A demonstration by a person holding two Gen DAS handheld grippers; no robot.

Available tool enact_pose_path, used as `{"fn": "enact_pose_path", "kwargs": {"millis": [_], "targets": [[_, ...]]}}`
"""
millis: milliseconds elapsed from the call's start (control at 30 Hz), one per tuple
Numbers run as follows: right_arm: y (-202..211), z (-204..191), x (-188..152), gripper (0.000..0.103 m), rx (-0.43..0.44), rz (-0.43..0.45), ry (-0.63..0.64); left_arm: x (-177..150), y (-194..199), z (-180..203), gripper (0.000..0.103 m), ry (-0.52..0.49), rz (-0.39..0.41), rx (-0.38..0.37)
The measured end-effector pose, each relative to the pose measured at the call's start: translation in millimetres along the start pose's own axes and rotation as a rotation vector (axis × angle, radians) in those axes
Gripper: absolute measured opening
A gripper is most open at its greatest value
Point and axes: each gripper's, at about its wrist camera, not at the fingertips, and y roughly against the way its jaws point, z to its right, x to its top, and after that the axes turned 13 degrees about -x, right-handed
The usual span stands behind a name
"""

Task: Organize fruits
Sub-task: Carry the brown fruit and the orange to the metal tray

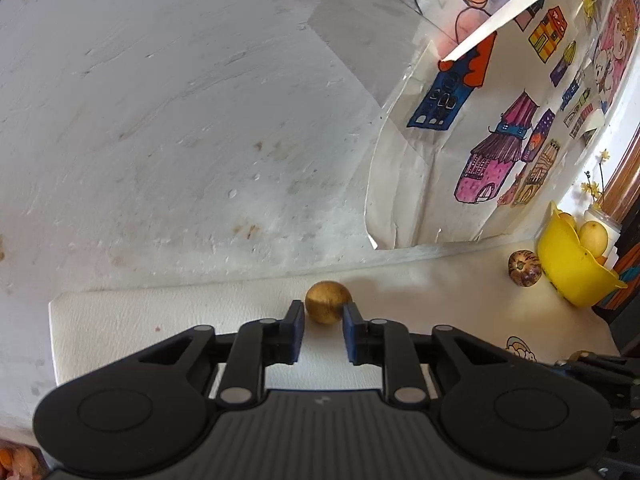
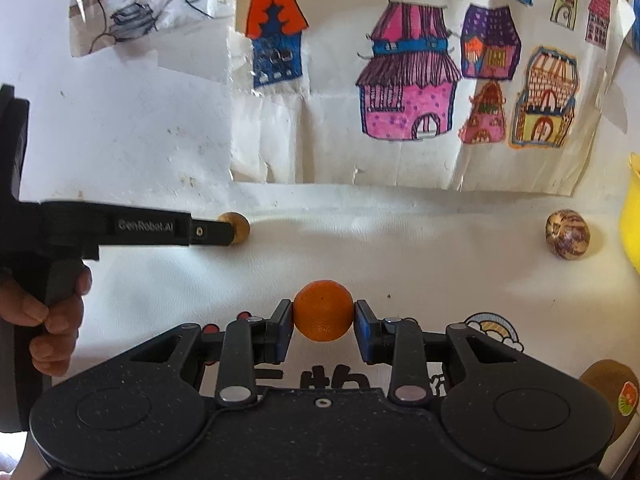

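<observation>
A small golden-brown round fruit (image 1: 328, 300) rests on the white mat (image 1: 160, 320) close to the wall. My left gripper (image 1: 323, 317) is shut on it, a blue pad pressing each side. The right wrist view shows that same gripper (image 2: 226, 232) from the side, its tip against the brown fruit (image 2: 239, 227). An orange (image 2: 323, 314) is clamped between the pads of my right gripper (image 2: 323, 322), held just above the mat (image 2: 400, 264). At the right stands a yellow bowl (image 1: 568, 268) holding yellow fruit (image 1: 594, 237).
A mottled brown-purple fruit (image 2: 567, 233) lies on the mat beside the yellow bowl (image 2: 632, 220). A kiwi with a sticker (image 2: 610, 392) sits at the lower right. Children's drawings (image 2: 408, 88) hang on the white wall behind. A hand (image 2: 52, 320) grips the left tool.
</observation>
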Motion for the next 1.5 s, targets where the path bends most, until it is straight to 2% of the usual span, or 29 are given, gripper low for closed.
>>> {"fn": "enact_pose_path", "kwargs": {"millis": [67,200,367,467,633,800,1000,1200,1367,1500], "targets": [[-6,1,-1,0.035,0.007,-0.014,-0.005,3,-2,0,0.034,0.007,0.002,-0.003],[-13,3,-1,0.035,0.015,-0.026,-0.007,5,-7,2,0.043,0.005,0.006,-0.007],[-20,6,-4,0.035,0.016,-0.031,-0.016,3,-13,6,0.040,-0.027,0.016,0.015],[-22,6,-5,0.035,0.020,-0.032,-0.022,1,-16,7,0.031,-0.039,0.018,0.030],[-19,6,-8,0.035,0.021,-0.029,-0.026,0,-16,11,0.030,-0.056,-0.001,0.027],[-3,7,-13,0.035,0.014,-0.024,-0.029,-10,-9,23,0.030,-0.066,-0.038,-0.013],[32,15,-35,0.034,-0.019,-0.018,-0.059,-31,1,44,0.029,-0.050,-0.123,-0.095],[89,33,-74,0.035,-0.075,0.032,-0.133,-46,7,72,0.029,-0.046,-0.178,-0.176],[147,53,-116,0.035,-0.206,0.113,-0.169,-65,23,102,0.029,-0.070,-0.184,-0.290],[190,69,-148,0.035,-0.307,0.163,-0.218,-86,31,136,0.029,-0.118,-0.224,-0.343]]}}
